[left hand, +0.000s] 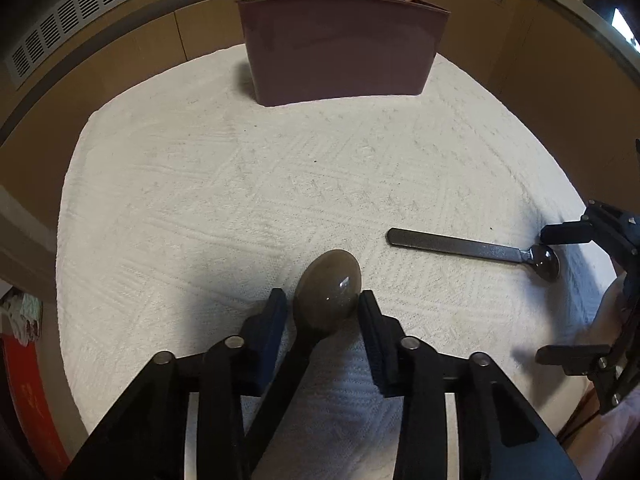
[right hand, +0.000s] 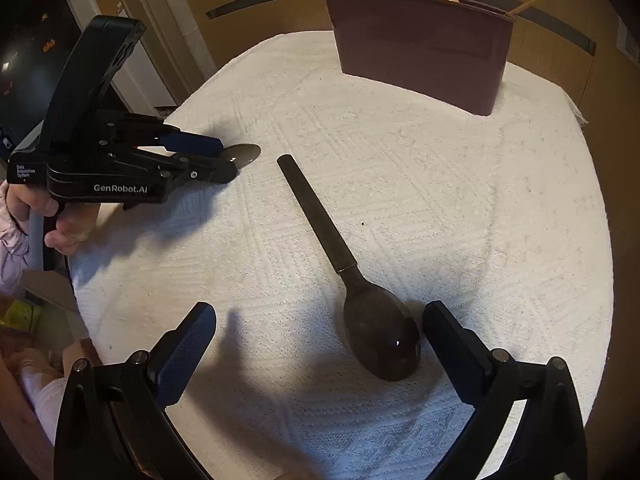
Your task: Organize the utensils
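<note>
left gripper (left hand: 322,300): jaws narrow round dark oval-bowled spoon (left hand: 328,282), contact unclear
right gripper (right hand: 320,330): jaws wide
risk: spoon slips, grip partial

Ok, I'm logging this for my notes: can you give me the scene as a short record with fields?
surface: white textured cloth
holder: maroon bin at the far end, utensils inside
left claw: open, straddling first spoon at its bowl, gap at one pad
right claw: open wide, second spoon bowl between its fingers, nearer one
</note>
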Available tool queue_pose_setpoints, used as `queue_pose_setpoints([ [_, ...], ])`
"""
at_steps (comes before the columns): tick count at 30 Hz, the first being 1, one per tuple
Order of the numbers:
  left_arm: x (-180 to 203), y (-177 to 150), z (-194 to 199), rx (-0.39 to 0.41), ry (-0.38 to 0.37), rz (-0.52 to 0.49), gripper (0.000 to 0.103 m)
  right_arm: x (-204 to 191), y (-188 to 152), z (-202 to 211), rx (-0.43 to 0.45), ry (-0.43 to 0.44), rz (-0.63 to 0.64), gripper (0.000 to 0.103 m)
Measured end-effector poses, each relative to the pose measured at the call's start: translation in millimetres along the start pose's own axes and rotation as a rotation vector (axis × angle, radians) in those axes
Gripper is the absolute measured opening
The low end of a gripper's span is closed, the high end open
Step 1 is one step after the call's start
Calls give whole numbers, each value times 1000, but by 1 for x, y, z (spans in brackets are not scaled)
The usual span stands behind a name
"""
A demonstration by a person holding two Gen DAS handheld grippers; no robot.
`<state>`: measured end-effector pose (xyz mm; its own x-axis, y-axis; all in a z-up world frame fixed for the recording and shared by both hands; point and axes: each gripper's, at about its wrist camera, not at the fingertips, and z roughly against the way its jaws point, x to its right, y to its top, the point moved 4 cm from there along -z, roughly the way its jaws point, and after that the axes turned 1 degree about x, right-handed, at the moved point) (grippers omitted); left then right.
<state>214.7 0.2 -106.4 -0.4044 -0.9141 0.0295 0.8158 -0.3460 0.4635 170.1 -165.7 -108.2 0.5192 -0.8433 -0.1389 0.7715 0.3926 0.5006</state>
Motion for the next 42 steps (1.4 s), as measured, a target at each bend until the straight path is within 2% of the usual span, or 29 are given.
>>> queue_pose_setpoints([
  [2,0,-3,3,16,20,-4,34,0,3,4,12,-41,24,93],
  [3,0,-4,6,34,28,-5,34,0,7,6,24,-58,40,84],
  [5,0,-4,16,100,40,15,34,1,15,11,47,-95,70,73],
  [9,-19,-3,48,226,2,167,34,-4,35,9,56,-104,157,46],
  [12,-39,-2,72,323,-37,306,34,-12,51,-4,31,-78,230,38],
  [14,-51,-1,88,378,-76,381,34,-17,57,-13,5,-65,267,37],
  [17,-55,4,100,423,-86,415,33,-19,63,-30,-47,-63,295,33],
  [18,-56,5,104,433,-86,416,33,-18,63,-35,-67,-59,289,24],
  [21,-57,8,108,450,-110,427,33,-17,61,-32,-68,-47,250,11],
  [25,-49,13,106,454,-143,423,33,-15,52,-8,-1,-57,195,10],
  [30,-32,22,108,444,-203,383,33,6,47,38,124,-55,60,10],
  [35,-15,37,115,462,-245,358,33,27,49,81,262,-110,-47,10],
  [39,-6,54,123,491,-260,332,33,37,70,98,352,-106,-120,10],
  [42,-2,73,132,528,-261,305,30,43,85,114,426,-111,-135,6],
])
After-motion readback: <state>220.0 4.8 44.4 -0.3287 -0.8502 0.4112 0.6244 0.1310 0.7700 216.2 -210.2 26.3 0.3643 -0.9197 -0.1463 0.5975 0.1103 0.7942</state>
